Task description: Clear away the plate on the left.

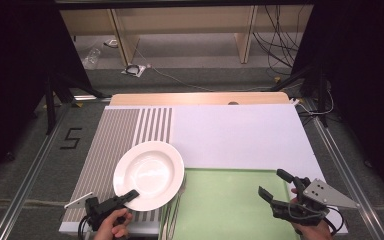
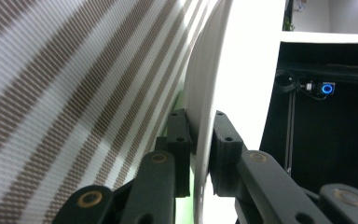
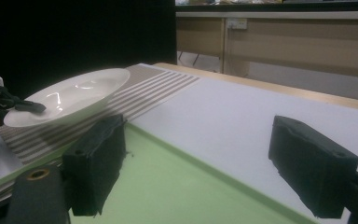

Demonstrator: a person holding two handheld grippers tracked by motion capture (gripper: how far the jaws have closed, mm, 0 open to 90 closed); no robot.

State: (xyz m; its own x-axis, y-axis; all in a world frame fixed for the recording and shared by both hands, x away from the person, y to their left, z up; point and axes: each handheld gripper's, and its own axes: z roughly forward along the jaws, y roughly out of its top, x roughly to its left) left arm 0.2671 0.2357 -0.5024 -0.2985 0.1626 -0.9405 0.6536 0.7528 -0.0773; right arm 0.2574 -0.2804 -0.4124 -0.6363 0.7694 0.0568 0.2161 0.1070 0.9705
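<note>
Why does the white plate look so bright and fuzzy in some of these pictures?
High view: lamp glare gleams in the plate bowl. Left gripper view: the plate rim sits so near the lens, pinched by the left tongs, that it blurs and washes out. Right gripper view: the open right tongs are soft, the plate sharper.

in the left gripper view the round white ceramic plate (image 2: 223, 70) is blurred and cut off by the top and bottom edges. at the lower left of the high view its near rim is hidden under the left gripper (image 1: 130, 196). the right gripper (image 1: 276, 186) is cut off by the bottom edge, its hand too.
</note>
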